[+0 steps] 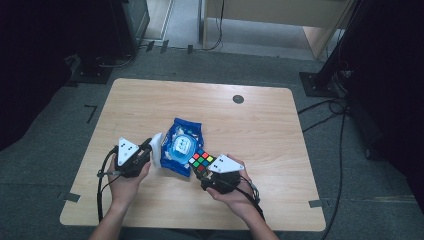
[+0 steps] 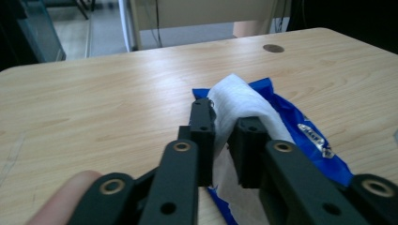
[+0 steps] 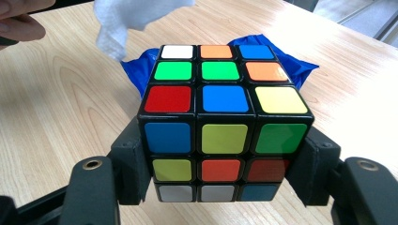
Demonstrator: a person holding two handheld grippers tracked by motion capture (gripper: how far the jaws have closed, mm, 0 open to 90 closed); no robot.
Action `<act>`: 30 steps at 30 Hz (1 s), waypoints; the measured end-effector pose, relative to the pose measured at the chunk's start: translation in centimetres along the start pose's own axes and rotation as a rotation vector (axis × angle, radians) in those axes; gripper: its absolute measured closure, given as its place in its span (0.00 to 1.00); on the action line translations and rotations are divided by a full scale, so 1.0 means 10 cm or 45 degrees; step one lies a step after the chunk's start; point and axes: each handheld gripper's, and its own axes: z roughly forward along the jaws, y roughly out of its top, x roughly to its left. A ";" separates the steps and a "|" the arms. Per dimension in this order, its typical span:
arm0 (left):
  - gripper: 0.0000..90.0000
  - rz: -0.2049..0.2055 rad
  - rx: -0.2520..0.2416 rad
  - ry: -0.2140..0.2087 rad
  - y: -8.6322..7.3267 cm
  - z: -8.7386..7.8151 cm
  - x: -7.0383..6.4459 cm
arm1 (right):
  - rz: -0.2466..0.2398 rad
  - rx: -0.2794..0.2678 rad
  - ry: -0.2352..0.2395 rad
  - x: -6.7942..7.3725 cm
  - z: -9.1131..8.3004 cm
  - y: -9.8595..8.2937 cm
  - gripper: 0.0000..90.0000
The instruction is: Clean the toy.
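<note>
My left gripper (image 2: pixel 224 140) pinches a white wipe (image 2: pixel 239 101), pulled up from the blue pack (image 1: pixel 181 146) at the table's (image 1: pixel 260 125) near middle. My right gripper (image 3: pixel 220 187) hugs the color cube (image 3: pixel 224 123) tight btw both jaws, just right of the pack. Risk: the pack isn't held down, so it may lift w/ the wipe, or the wipe may rip if I tug fast. The cube could bump the pack too. Both hands sit low at the near edge, jaws aimed far and a bit inward.

blue packet (image 1: pixel 181 146) mid-table, far table (image 1: pixel 210 102) open
</note>
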 end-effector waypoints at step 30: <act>0.76 0.090 0.338 -0.018 -0.27 0.34 -0.02 | 0.025 -0.004 -0.022 -0.06 -0.01 -0.02 0.38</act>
